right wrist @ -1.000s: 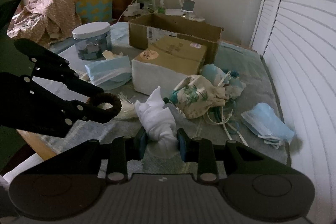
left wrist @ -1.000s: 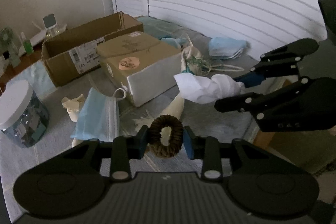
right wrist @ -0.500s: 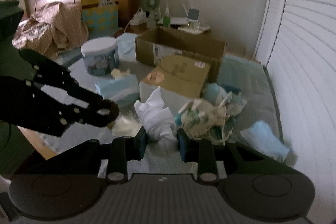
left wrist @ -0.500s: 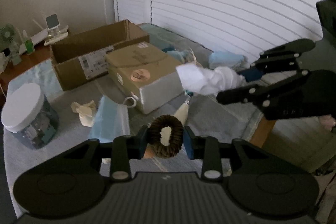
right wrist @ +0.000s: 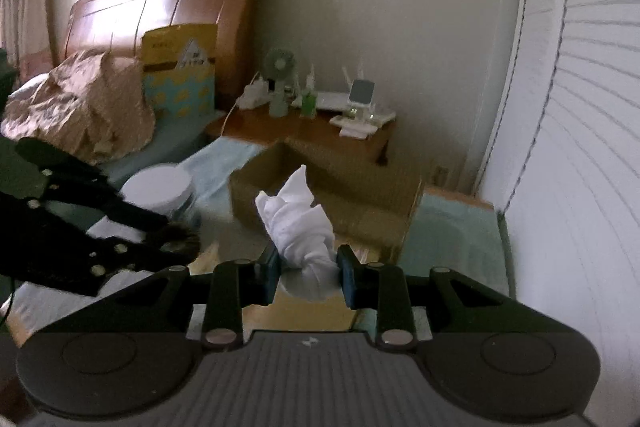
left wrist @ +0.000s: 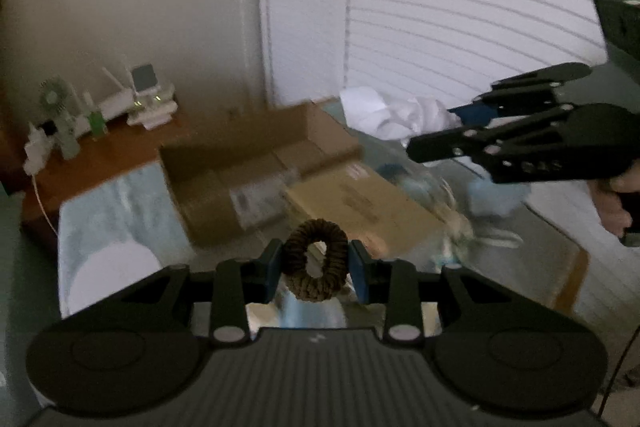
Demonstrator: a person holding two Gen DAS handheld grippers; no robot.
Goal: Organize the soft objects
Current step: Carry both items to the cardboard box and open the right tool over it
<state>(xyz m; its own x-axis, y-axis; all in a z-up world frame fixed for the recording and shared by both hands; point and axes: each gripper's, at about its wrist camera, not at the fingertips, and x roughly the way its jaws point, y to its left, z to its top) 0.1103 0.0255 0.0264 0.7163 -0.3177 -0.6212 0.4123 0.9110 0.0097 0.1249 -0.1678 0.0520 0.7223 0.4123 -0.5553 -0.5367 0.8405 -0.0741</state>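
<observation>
My left gripper (left wrist: 316, 267) is shut on a brown fuzzy hair tie (left wrist: 316, 261), held upright in the air. My right gripper (right wrist: 307, 271) is shut on a crumpled white cloth (right wrist: 298, 219); from the left wrist that cloth (left wrist: 394, 115) sticks out of the right gripper (left wrist: 434, 133) at the upper right. Both hang above the table, in front of an open cardboard box (left wrist: 248, 167) (right wrist: 332, 191). In the right wrist view the left gripper (right wrist: 176, 241) enters from the left with the hair tie (right wrist: 178, 237) at its tip.
A closed tan box (left wrist: 360, 205) lies before the open one. A white-lidded jar (right wrist: 162, 187) stands at the left, and blue face masks (left wrist: 496, 197) and a printed pouch lie at the right. A nightstand (right wrist: 304, 129) with a fan stands beyond, by a bed and slatted doors.
Both grippers have risen and moved forward toward the open cardboard box, each keeping its load. The table items have slid down and nearer in both views, which are now blurred.
</observation>
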